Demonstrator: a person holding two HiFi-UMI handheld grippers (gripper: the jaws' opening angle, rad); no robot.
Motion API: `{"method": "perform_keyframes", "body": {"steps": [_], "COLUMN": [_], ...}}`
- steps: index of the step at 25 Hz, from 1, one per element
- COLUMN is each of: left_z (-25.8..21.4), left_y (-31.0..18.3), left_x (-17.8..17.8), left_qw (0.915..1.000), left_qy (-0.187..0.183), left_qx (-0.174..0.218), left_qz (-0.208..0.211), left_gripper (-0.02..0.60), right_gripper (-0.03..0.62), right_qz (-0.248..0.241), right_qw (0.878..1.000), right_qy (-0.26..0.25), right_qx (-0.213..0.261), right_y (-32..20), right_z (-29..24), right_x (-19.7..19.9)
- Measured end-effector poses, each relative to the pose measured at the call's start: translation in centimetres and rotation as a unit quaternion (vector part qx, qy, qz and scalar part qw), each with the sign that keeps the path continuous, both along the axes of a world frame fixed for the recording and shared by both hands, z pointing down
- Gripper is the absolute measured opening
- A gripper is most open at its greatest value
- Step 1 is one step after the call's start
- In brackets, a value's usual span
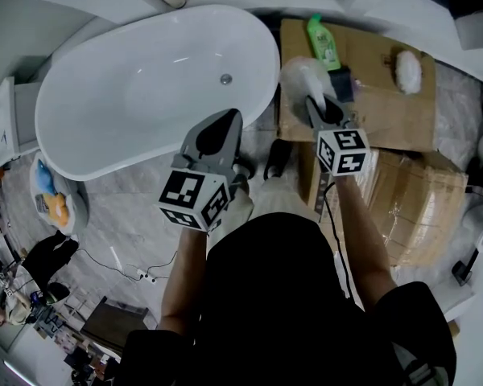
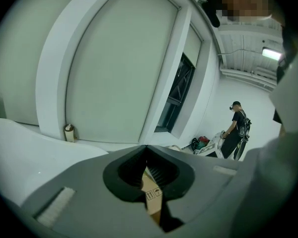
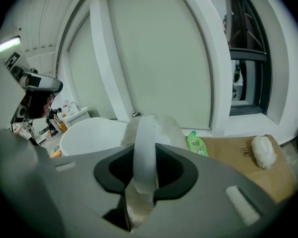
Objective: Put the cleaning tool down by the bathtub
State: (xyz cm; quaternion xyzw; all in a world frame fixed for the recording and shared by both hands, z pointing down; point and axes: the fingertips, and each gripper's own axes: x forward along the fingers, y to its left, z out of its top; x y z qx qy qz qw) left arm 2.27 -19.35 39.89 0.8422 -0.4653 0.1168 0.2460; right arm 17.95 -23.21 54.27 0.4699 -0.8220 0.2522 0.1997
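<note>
**A:** R claw (image 3: pixel 143 150) – status?

**B:** Clamped on the cleaning tool (image 1: pixel 299 72). The pads pinch its white strap edge-on, and the fluffy head sticks out past the tips. Prob. held by the strap so the head hangs free and can land flat before the jaws hit anything.

**A:** Tool location?

**B:** Carried in the R claw. In the head view it sits just beside the right rim of the bathtub (image 1: pixel 88 87), at the left edge of the cardboard boxes (image 1: pixel 386 115). It is not set down yet, so the placement step is pending.

**A:** L claw (image 2: pixel 146 150)?

**B:** Jaws together, nothing btw them; only cardboard shows through the slit. It hangs by the tub's near rim. Likely parked as a spare, since one claw is enough for a light pad.

**A:** Anything near the drop zone?

**B:** A green bottle (image 1: pixel 324 43) and a second white fluffy pad (image 1: pixel 408 71) lie on the boxes, both apart from the held tool. The tiled floor (image 1: pixel 137 207) beside the tub is the other candidate spot.

**A:** Next-move req.?

**B:** Est.: lower until the head rests on a surface next to the tub, then release the strap. Risk: the strap snags a pad on release and drags the tool along.
</note>
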Motion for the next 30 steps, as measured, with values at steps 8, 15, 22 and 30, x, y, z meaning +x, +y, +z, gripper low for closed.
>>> {"method": "perform_keyframes", "body": {"steps": [8, 15, 22, 30], "left_z": [2.9, 4.2, 6.2, 8.6], "left_y": [0.4, 0.5, 0.9, 0.3], "left_x": [0.1, 0.2, 0.7, 1.2], "left_qw": [0.9996, 0.9993, 0.9986, 0.9973], "left_qy": [-0.006, -0.017, -0.015, -0.021], "left_qx": [-0.027, -0.033, -0.049, -0.067], "left_qz": [-0.004, 0.003, 0.010, 0.021], "left_gripper": [-0.002, -0.002, -0.002, -0.002], "right_gripper": [0.095, 0.095, 0.095, 0.095], "right_qz": [0.002, 0.015, 0.018, 0.024], "right_qw": [1.000, 0.998, 0.996, 0.994], "right_qy": [0.012, 0.017, 0.027, 0.036], "right_qx": [-0.028, -0.062, -0.081, -0.099], "right_y": [0.4, 0.7, 0.5, -0.3], "right_z": [5.3, 9.9, 12.9, 16.6], "right_x": [-0.1, 0.5, 0.7, 1.0]}}
